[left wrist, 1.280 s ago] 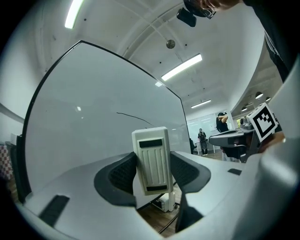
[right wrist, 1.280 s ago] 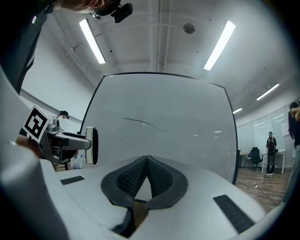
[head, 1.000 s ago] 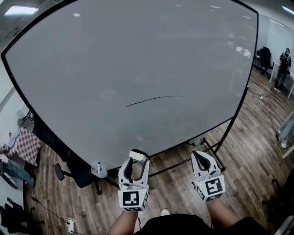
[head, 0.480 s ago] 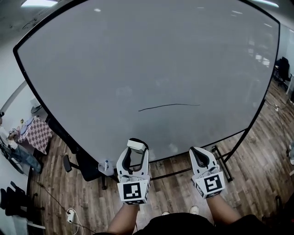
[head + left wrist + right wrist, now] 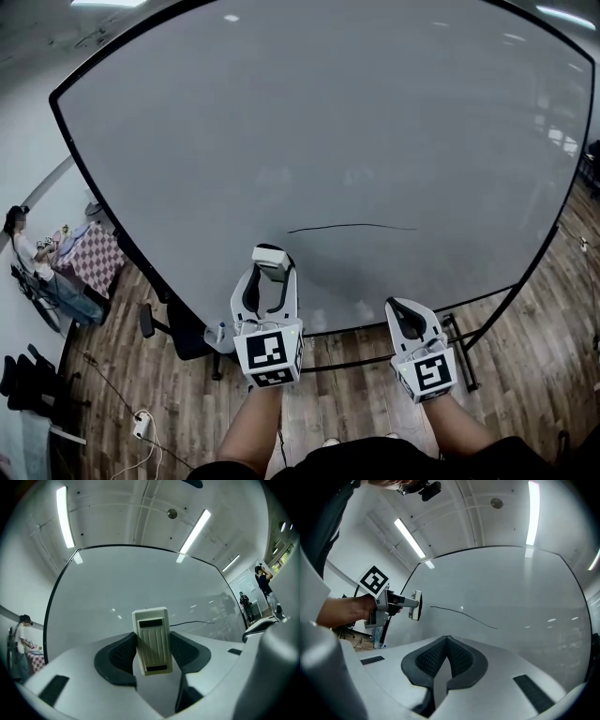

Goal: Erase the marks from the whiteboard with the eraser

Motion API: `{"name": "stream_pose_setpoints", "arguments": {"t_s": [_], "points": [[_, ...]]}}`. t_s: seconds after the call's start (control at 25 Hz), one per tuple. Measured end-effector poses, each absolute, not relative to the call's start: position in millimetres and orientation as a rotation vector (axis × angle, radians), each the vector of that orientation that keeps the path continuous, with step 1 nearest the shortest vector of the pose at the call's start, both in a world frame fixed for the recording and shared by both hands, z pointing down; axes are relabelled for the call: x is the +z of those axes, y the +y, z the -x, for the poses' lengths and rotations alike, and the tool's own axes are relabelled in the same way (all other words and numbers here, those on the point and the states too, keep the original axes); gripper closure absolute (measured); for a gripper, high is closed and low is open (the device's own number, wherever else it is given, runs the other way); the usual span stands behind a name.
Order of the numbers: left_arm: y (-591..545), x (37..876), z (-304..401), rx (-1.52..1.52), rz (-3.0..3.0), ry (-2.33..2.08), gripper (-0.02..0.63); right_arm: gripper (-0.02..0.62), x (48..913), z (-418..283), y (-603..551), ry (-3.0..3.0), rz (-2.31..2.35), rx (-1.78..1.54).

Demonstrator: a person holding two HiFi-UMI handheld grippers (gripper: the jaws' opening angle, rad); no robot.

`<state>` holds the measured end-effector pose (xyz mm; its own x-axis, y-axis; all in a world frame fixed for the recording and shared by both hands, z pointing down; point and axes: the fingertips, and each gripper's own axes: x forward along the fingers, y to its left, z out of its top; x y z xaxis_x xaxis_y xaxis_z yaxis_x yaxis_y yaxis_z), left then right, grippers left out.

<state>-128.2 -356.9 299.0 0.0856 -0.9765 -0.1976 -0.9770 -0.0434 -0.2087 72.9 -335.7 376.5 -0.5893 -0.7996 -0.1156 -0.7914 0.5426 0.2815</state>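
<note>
A large whiteboard (image 5: 337, 122) fills the head view, with one thin black line (image 5: 352, 226) drawn across its lower middle. My left gripper (image 5: 269, 265) is shut on a cream eraser (image 5: 270, 262), held just below and left of the line's left end. The eraser (image 5: 152, 639) stands upright between the jaws in the left gripper view, the black line (image 5: 192, 621) to its right. My right gripper (image 5: 401, 314) is shut and empty, lower right, away from the board. In the right gripper view the eraser (image 5: 416, 605) sits close to the black line (image 5: 464, 615).
The whiteboard stands on a black wheeled frame (image 5: 459, 337) over a wood floor (image 5: 525, 366). A marker bottle (image 5: 221, 333) sits at the board's lower left edge. A checkered table (image 5: 92, 258) and a seated person (image 5: 17, 225) are at far left.
My left gripper has risen with the eraser toward the line's left end. The head view has shifted, so the board sits more to the right. The right gripper stayed low.
</note>
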Motion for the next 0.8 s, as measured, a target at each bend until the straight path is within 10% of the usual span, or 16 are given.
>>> {"name": "stream_pose_setpoints", "arguments": {"t_s": [0.8], "points": [[-399,279,125,-0.005,1.98,2.087,0.367,0.577,350,-80,-345,-2.867,-1.357,-0.506]]}}
